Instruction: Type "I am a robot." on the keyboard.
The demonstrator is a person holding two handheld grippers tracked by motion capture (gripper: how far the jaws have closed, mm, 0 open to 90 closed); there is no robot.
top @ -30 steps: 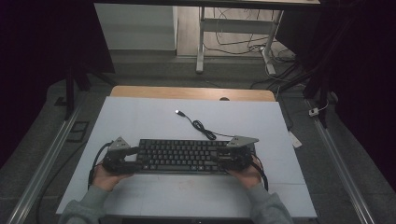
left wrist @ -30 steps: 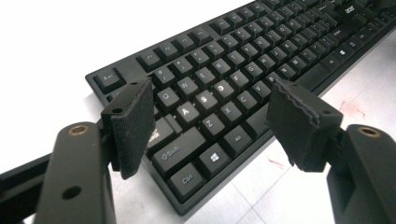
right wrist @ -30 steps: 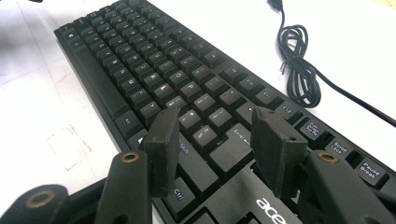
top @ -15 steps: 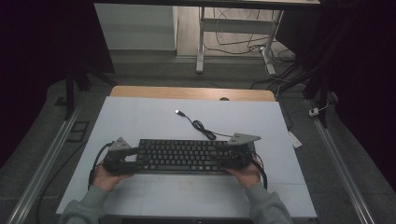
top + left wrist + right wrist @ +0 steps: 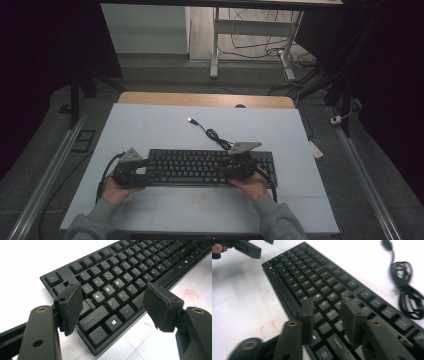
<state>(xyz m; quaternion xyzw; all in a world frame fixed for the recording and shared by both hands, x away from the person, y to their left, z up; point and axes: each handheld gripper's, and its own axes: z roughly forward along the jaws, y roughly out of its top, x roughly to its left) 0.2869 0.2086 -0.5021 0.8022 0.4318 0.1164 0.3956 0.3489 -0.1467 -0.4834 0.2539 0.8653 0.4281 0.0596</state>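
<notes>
Since the earlier frame, our right gripper [image 5: 327, 312] shifts inward over the keyboard [image 5: 210, 166], jaws closing to half-open, empty; left gripper [image 5: 112, 307] gapes, empty, straddling the keyboard's end. Pads may depress keys.

Black keyboard [image 5: 200, 167], flat on white table [image 5: 165, 125]

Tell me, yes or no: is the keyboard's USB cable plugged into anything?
No: the USB plug lies loose on the white table beyond the keyboard.
</notes>
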